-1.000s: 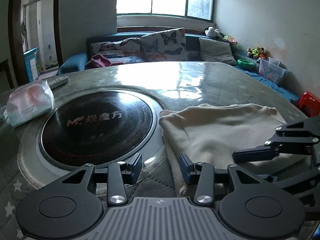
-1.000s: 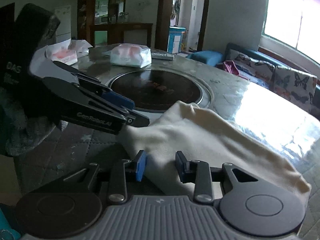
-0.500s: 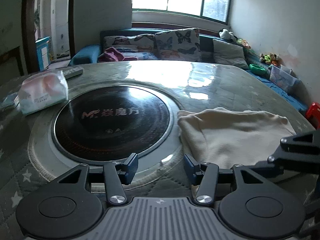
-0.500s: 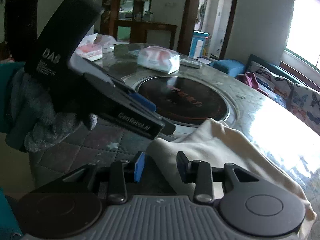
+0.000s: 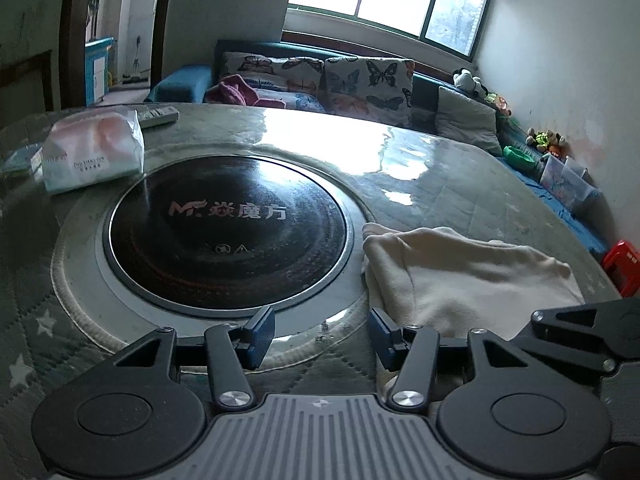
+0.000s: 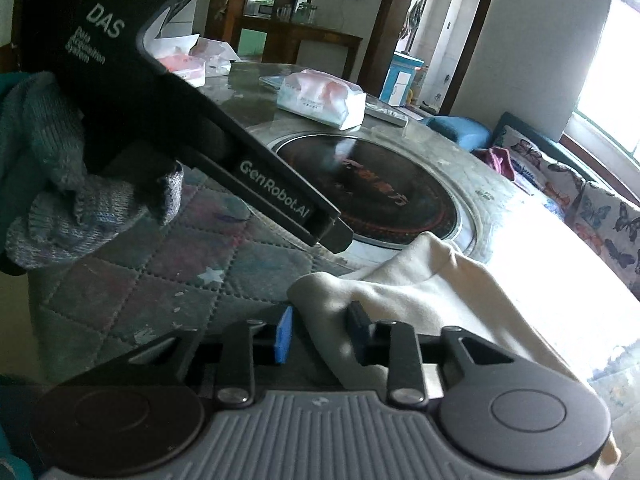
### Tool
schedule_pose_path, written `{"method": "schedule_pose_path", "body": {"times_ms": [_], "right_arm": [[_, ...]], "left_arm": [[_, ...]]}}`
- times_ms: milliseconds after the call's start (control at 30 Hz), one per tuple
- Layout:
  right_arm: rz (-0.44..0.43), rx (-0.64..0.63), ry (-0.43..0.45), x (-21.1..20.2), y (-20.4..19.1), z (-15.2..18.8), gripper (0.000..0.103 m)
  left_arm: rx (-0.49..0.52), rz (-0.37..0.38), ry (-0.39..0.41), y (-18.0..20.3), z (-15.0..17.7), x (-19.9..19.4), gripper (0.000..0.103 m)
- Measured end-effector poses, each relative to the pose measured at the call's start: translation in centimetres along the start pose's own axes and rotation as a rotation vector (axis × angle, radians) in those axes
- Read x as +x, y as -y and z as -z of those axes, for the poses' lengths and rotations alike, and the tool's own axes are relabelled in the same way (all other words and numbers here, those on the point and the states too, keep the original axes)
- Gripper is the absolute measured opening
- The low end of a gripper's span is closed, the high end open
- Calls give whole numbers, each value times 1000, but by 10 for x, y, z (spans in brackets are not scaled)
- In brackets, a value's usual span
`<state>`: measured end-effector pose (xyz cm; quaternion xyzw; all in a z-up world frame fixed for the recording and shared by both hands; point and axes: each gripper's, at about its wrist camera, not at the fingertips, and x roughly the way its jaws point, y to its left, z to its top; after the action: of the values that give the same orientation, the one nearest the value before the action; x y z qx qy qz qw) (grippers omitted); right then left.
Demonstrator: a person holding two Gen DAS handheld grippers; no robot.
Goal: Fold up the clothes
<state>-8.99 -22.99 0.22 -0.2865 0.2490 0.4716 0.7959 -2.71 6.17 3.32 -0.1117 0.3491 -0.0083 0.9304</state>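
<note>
The cloth (image 5: 460, 276) — a cream garment, folded over on itself — lies on the table (image 5: 440, 168) at right of centre in the left wrist view, just beside the round black hob (image 5: 228, 232). In the right wrist view the cloth (image 6: 420, 296) fills the lower centre and right.

Left gripper (image 5: 322, 334): released, jaws apart over the hob rim and quilted table cover, nothing between them; its right finger sits just beside the cloth's near edge. A gloved hand (image 6: 60, 184) carries it at left of the right wrist view.

Right gripper (image 6: 320, 332): jaws have just been closing, with the cloth's near corner between them — blue pads (image 6: 285, 334) touching the fabric, grasping it.

A tissue pack (image 5: 92, 152) lies upper left, beyond the hob.
</note>
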Motion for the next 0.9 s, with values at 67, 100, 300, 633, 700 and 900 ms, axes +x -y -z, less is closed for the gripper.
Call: {"method": "schedule_pose_path", "body": {"times_ms": [67,100,300,633,700,900], "right_arm": [[-3,28,8,-2,5,0,13],[-5,42,13,-3,8,0,12],[-37,168,74,-18,29,-2,8],[-51,277,156,-43,50,-3,3],[-47,274,150,-42,51,-2,3],[-68,188,93,-26,37,1,11]], "left_arm": [[-19,16,-3,0,-2,-1,55],[-30,25,-5,0,-3,-1,55],[-166,122,-35,-2,-10,2,59],[-458,223,-123,-8,-19,27,62],[-476,225,-115,-9,-20,27,61],[-460,193,-102,-15,-20,20,62]]}}
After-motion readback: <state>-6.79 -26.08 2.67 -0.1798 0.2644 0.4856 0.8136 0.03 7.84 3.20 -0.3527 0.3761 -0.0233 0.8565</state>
